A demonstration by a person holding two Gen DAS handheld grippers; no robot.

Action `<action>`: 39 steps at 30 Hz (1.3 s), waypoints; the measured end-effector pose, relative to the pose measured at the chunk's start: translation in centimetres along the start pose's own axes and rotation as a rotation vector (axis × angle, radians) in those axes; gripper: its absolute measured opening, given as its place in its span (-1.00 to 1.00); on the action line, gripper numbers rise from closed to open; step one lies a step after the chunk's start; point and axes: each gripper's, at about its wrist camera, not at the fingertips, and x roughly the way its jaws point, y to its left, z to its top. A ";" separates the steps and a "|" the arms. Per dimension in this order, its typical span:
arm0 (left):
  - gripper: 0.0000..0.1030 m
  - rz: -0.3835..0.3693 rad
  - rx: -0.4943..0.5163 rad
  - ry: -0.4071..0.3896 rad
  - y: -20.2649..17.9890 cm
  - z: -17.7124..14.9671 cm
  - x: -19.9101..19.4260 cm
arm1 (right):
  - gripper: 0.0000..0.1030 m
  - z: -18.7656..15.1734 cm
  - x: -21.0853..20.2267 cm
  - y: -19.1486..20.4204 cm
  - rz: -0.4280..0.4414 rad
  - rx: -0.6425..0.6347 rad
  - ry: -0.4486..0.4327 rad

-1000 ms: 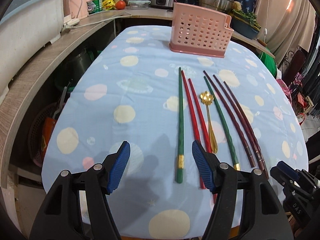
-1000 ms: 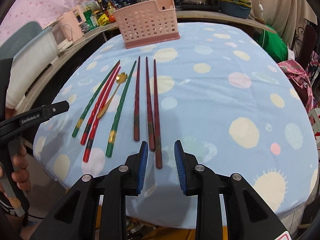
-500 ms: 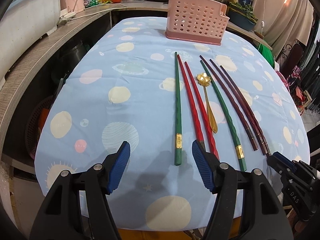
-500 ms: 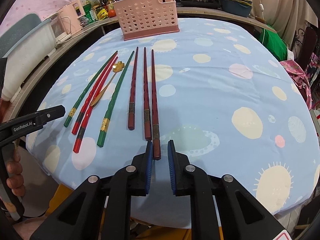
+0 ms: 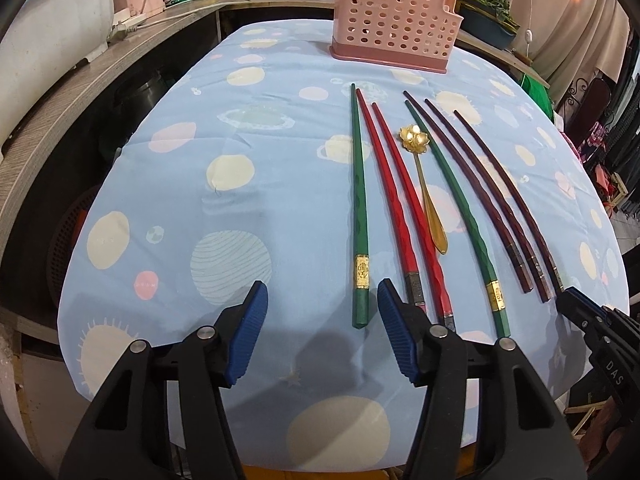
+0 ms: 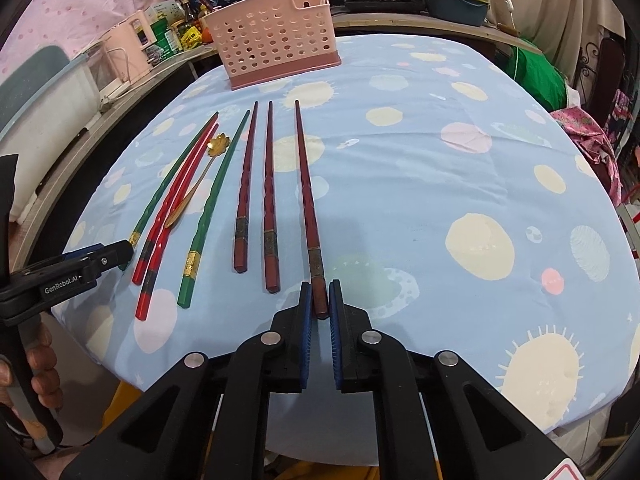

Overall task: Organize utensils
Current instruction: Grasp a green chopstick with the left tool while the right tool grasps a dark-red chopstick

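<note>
At the worktop's far end sits a pink perforated basket (image 6: 276, 44), contents hidden; right gripper (image 6: 320, 312) jaws clamped on a dark-red chopstick (image 6: 306, 188), left gripper (image 5: 320, 336) jaws wide apart.

The table (image 5: 248, 208), under a blue planet-print cloth, carries seven chopsticks (image 5: 360, 208), a gold spoon (image 5: 428, 200) and a pink basket (image 5: 394, 28).

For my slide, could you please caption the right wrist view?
Right gripper closed on the rightmost dark red chopstick, pink utensil basket beyond.
</note>
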 end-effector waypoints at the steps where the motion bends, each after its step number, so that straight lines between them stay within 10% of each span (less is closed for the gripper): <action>1: -0.03 0.003 0.002 -0.002 0.0 0.0 0.0 | -0.85 0.0 0.0 0.0 -0.001 -0.001 0.000; 16: -0.82 -0.016 0.012 -0.010 -0.2 0.5 0.3 | -0.84 0.4 0.4 0.2 -0.004 -0.003 -0.005; 39: -0.85 -0.047 -0.009 0.000 0.1 0.4 0.2 | -0.85 1.3 0.9 0.2 0.022 0.000 -0.015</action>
